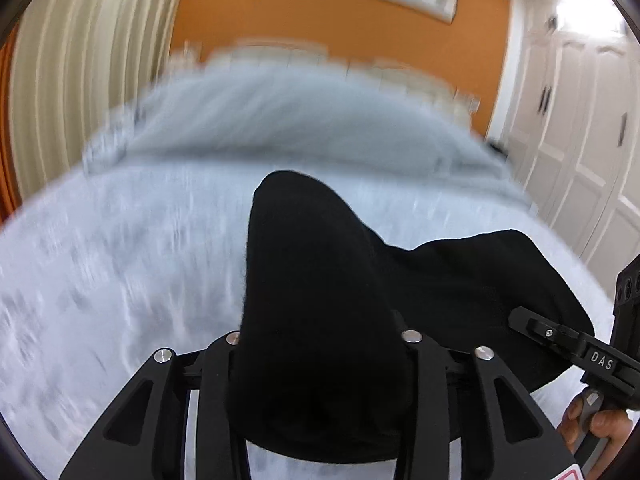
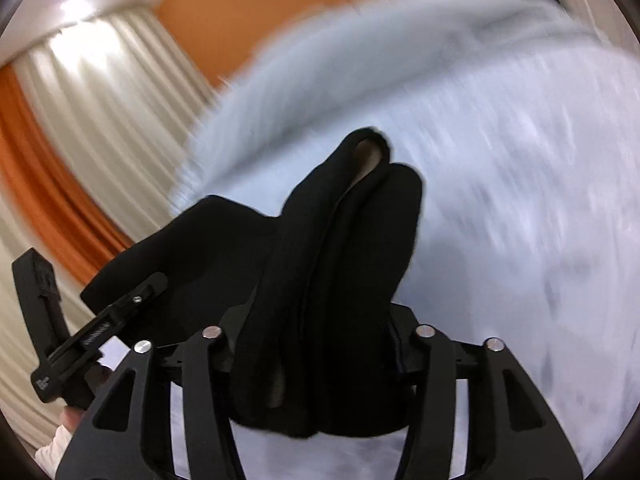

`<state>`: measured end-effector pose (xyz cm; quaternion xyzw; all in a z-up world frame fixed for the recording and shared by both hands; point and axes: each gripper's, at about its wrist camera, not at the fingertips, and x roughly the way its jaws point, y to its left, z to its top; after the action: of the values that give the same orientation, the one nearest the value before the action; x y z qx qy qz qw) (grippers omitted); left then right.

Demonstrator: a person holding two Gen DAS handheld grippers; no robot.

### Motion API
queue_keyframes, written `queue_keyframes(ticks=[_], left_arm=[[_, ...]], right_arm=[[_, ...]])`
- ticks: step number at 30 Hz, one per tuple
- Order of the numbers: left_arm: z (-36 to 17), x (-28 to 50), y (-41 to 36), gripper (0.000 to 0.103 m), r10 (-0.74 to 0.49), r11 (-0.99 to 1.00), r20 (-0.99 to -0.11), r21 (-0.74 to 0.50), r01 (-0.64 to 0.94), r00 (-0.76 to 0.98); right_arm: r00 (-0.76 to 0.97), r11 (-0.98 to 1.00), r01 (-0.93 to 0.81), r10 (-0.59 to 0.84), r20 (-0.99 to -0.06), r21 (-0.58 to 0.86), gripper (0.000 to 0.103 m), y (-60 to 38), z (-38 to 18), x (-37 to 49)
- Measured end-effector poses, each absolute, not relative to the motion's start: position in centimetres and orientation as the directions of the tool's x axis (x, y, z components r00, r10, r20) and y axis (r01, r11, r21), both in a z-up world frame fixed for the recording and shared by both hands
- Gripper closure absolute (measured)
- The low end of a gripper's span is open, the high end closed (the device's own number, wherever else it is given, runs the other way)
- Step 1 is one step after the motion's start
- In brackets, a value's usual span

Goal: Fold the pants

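Observation:
Black pants [image 1: 320,300] hang between both grippers above a pale bed [image 1: 120,260]. My left gripper [image 1: 320,344] is shut on one bunched end of the pants, and the cloth hides its fingertips. My right gripper [image 2: 320,340] is shut on the other end of the pants [image 2: 340,260], folded in thick ridges that stick up past the jaws. The right gripper [image 1: 560,340] also shows at the right edge of the left wrist view, and the left gripper [image 2: 100,328] shows at the left of the right wrist view. The cloth sags between them.
The bed has a grey-white cover [image 2: 520,200] and pillows [image 1: 300,120] at its head, against an orange wall [image 1: 320,24]. Cream curtains [image 1: 92,60] hang on the left and white wardrobe doors [image 1: 580,140] stand on the right. The background is motion-blurred.

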<state>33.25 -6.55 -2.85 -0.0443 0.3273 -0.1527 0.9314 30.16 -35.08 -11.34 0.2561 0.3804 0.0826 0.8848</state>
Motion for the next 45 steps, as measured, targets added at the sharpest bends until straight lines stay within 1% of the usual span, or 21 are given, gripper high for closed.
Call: queue_keyframes(ticks=[2, 4, 6, 9, 11, 13, 16, 17, 19, 20, 23, 24, 26, 28, 32, 33, 35, 40, 41, 43, 45], left_arm=[[-6.8, 34.3, -5.8, 0.059, -0.315, 0.949, -0.708, -0.222, 0.224, 0.632], [-7.1, 33.4, -3.6, 0.057, -0.379, 0.922, -0.68, -0.33, 0.201, 0.628], [-5.9, 32.8, -2.2, 0.055, -0.396, 0.911, -0.672, -0.371, 0.178, 0.626], [-0.4, 31.5, -1.7, 0.057, -0.302, 0.938, -0.578, -0.323, 0.127, 0.758], [3.2, 30.6, -2.9, 0.032, -0.251, 0.957, -0.467, -0.251, 0.145, 0.848], [4.8, 31.1, -4.7, 0.02, -0.214, 0.969, -0.419, -0.204, 0.138, 0.882], [2.1, 35.8, -7.3, 0.02, -0.224, 0.972, -0.563, -0.19, 0.14, 0.795], [0.5, 37.2, -7.5, 0.02, -0.236, 0.969, -0.613, -0.206, 0.135, 0.754], [-5.7, 40.9, -7.9, 0.024, -0.207, 0.977, -0.765, -0.197, 0.084, 0.61], [-8.2, 41.7, -7.8, 0.021, -0.147, 0.989, -0.795, -0.133, 0.068, 0.589], [-8.5, 40.0, -7.8, 0.019, -0.101, 0.993, -0.723, -0.032, 0.113, 0.683], [-7.9, 39.3, -7.7, 0.021, -0.102, 0.993, -0.725, -0.029, 0.118, 0.681], [-5.6, 36.8, -7.0, 0.022, -0.159, 0.985, -0.688, -0.062, 0.161, 0.708], [-4.0, 34.4, -6.1, 0.02, -0.169, 0.984, -0.645, -0.066, 0.166, 0.745], [-6.6, 33.5, -5.7, 0.021, -0.093, 0.99, -0.745, 0.003, 0.142, 0.661], [-7.3, 32.8, -5.8, 0.024, -0.07, 0.991, -0.762, 0.021, 0.132, 0.644], [-6.8, 30.4, -5.0, 0.029, -0.094, 0.99, -0.763, -0.005, 0.139, 0.639], [-2.7, 22.7, -3.9, 0.027, -0.145, 0.981, -0.702, -0.01, 0.194, 0.697], [-1.7, 20.6, -3.7, 0.027, -0.145, 0.979, -0.688, 0.004, 0.203, 0.711], [-0.5, 17.8, -3.4, 0.027, -0.151, 0.976, -0.679, 0.011, 0.216, 0.719], [0.4, 14.9, -3.1, 0.026, -0.161, 0.973, -0.676, 0.014, 0.231, 0.719]], right_arm=[[0.735, 0.844, 0.061, 0.322, -0.596, 0.532, 0.038, -36.2, -11.5, 28.6], [0.794, 0.896, 0.112, 0.18, -0.581, 0.429, 0.036, -36.6, -8.9, 26.7], [0.856, 0.929, 0.094, 0.109, -0.506, 0.359, 0.036, -36.0, -5.4, 25.4], [0.866, 0.934, -0.057, 0.221, -0.448, 0.351, 0.053, -32.9, -1.3, 26.3], [0.838, 0.921, -0.122, 0.295, -0.459, 0.369, 0.066, -30.9, -0.7, 28.2], [0.804, 0.916, -0.101, 0.306, -0.511, 0.39, 0.07, -29.7, -2.0, 31.2], [0.745, 0.939, 0.059, 0.184, -0.641, 0.338, 0.071, -31.0, -7.5, 34.9], [0.699, 0.94, 0.122, 0.147, -0.7, 0.32, 0.079, -32.3, -10.4, 35.9], [0.761, 0.894, 0.066, 0.242, -0.601, 0.443, 0.096, -34.5, -11.4, 34.9], [0.76, 0.873, 0.096, 0.246, -0.602, 0.478, 0.099, -35.4, -11.3, 34.2], [0.765, 0.9, 0.117, 0.188, -0.616, 0.42, 0.099, -35.0, -8.9, 31.8], [0.775, 0.912, 0.105, 0.175, -0.607, 0.396, 0.094, -34.6, -7.9, 30.7], [0.772, 0.914, 0.044, 0.226, -0.595, 0.403, 0.094, -33.4, -6.9, 28.5], [0.731, 0.942, 0.042, 0.198, -0.653, 0.333, 0.095, -32.3, -8.4, 27.9], [0.714, 0.934, 0.119, 0.155, -0.683, 0.337, 0.098, -33.3, -8.6, 25.9], [0.709, 0.924, 0.158, 0.14, -0.691, 0.349, 0.092, -33.4, -7.5, 24.9], [0.72, 0.93, 0.143, 0.135, -0.68, 0.337, 0.091, -32.7, -4.5, 21.9], [0.739, 0.959, 0.153, 0.049, -0.672, 0.238, 0.088, -30.8, -0.6, 13.8], [0.745, 0.958, 0.155, 0.047, -0.666, 0.241, 0.082, -30.9, -0.4, 12.7], [0.772, 0.955, 0.17, 0.024, -0.635, 0.243, 0.033, -30.5, 0.0, 9.2], [0.786, 0.958, 0.188, -0.016, -0.618, 0.215, 0.03, -29.9, -0.1, 6.7]])
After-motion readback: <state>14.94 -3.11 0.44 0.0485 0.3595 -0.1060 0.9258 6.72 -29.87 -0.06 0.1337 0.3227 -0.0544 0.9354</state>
